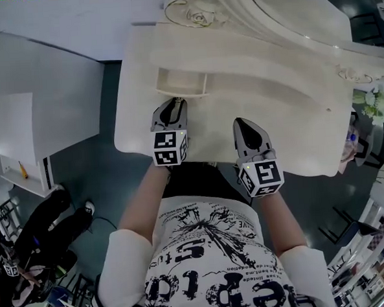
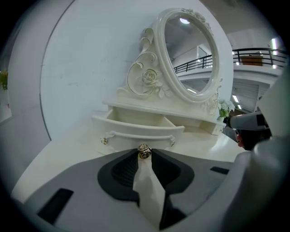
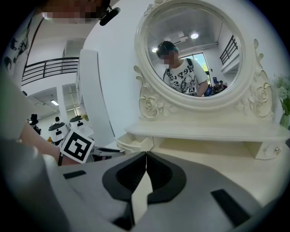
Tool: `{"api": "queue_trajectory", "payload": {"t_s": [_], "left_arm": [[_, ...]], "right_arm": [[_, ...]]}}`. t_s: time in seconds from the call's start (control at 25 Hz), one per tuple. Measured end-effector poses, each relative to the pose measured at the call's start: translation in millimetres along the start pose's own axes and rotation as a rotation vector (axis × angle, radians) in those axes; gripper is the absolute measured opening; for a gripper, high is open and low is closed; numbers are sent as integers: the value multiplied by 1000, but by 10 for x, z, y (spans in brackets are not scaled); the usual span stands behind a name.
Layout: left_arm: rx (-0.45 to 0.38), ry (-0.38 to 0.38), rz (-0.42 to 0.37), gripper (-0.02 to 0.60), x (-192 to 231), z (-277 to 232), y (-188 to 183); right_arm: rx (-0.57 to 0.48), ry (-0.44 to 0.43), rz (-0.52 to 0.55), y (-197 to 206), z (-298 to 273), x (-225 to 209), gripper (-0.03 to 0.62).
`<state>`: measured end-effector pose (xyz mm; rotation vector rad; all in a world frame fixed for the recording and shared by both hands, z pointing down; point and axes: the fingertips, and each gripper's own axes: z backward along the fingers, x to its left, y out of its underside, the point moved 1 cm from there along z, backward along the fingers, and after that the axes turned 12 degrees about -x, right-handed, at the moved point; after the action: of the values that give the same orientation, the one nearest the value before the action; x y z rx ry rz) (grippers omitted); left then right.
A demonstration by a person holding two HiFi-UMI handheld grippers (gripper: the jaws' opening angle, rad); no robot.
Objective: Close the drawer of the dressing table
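The cream dressing table (image 1: 287,111) has a small drawer (image 1: 181,84) standing pulled out under its shelf. In the left gripper view the drawer (image 2: 136,129) faces me, with a curved handle bar and a brass knob (image 2: 144,152) at its middle. My left gripper (image 2: 144,153) has its tips on either side of that knob, pressing on it; in the head view the left gripper (image 1: 173,105) reaches the drawer's front. My right gripper (image 1: 243,124) hovers over the tabletop to the right, shut and empty, its tips together in the right gripper view (image 3: 146,155).
An oval mirror (image 2: 188,50) in a carved frame rises behind the drawer. A second small drawer (image 3: 272,152) sits at the shelf's right end, near white flowers (image 1: 377,102). A white partition (image 1: 38,81) stands left of the table. Bags and clutter (image 1: 35,243) lie on the floor.
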<state>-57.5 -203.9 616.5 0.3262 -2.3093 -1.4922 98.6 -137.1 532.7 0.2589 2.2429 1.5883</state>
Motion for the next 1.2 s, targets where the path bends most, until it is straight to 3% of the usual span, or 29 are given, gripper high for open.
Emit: {"api": "queue_trajectory", "payload": {"t_s": [0.36,1.2], "left_arm": [[26,-12,30,101,40,-78,-40],[17,3,-1,101,165,-474,-231]], "right_arm": [[-12,6,-5,-61,-28,-18,17],[-31,8,34,-232,-183,-164,17]]}}
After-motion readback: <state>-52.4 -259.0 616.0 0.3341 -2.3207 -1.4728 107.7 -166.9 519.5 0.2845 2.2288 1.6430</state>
